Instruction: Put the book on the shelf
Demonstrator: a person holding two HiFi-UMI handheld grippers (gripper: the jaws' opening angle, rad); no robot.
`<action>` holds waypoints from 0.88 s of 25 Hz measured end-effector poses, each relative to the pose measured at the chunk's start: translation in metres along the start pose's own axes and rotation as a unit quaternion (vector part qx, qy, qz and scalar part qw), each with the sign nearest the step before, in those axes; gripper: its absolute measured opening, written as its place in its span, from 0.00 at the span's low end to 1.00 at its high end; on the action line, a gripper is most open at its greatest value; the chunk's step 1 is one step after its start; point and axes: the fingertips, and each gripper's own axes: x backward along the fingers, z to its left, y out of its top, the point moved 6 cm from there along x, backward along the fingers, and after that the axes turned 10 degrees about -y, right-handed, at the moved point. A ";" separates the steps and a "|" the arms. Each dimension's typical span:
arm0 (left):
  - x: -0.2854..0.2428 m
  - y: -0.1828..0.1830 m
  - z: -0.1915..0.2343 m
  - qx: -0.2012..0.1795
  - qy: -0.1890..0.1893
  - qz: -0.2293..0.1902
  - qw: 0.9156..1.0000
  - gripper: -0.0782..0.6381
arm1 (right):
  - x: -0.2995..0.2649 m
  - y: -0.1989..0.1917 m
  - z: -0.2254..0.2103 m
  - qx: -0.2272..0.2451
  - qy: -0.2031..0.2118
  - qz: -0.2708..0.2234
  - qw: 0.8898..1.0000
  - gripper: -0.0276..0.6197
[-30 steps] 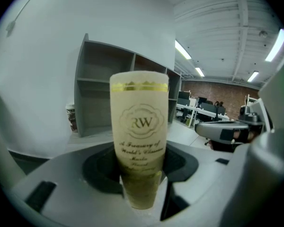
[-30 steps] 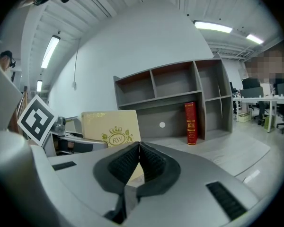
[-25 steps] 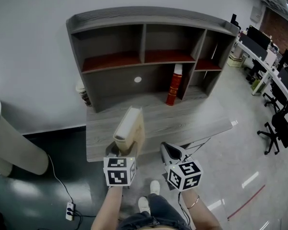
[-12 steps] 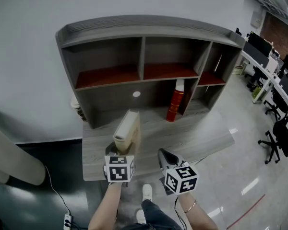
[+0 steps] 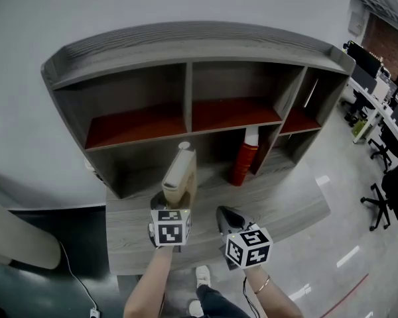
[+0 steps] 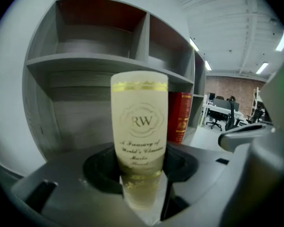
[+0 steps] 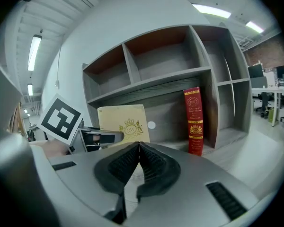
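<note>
Head view: the left gripper (image 5: 170,203) holds the cream book (image 5: 181,172) upright by its lower end. It is above the desk (image 5: 285,201), in front of the lower middle compartment of the shelf (image 5: 186,45) and left of the red book (image 5: 244,156). I would keep it upright and slide it in beside the red one without knocking that over.

Left gripper view: the jaws stand wide and press on the book's two sides.

Right gripper view: the right gripper (image 7: 138,148) is closed and empty.

Compared with a second ago, the shelf is nearer, and both grippers have come forward over the desk.
</note>
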 end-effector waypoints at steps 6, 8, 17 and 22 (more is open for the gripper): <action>-0.043 0.007 0.011 0.005 -0.002 0.007 1.000 0.42 | -0.049 0.012 -0.012 0.001 0.010 0.013 1.000 0.06; -0.053 0.009 0.015 0.005 -0.004 0.011 1.000 0.42 | -0.063 0.016 -0.013 -0.001 0.012 0.015 1.000 0.06; -0.087 0.018 0.028 0.002 -0.006 0.010 1.000 0.42 | -0.100 0.024 -0.020 -0.002 0.016 0.026 1.000 0.06; -0.101 0.023 0.029 -0.001 -0.008 0.002 1.000 0.42 | -0.110 0.022 -0.026 -0.002 0.010 0.034 0.999 0.06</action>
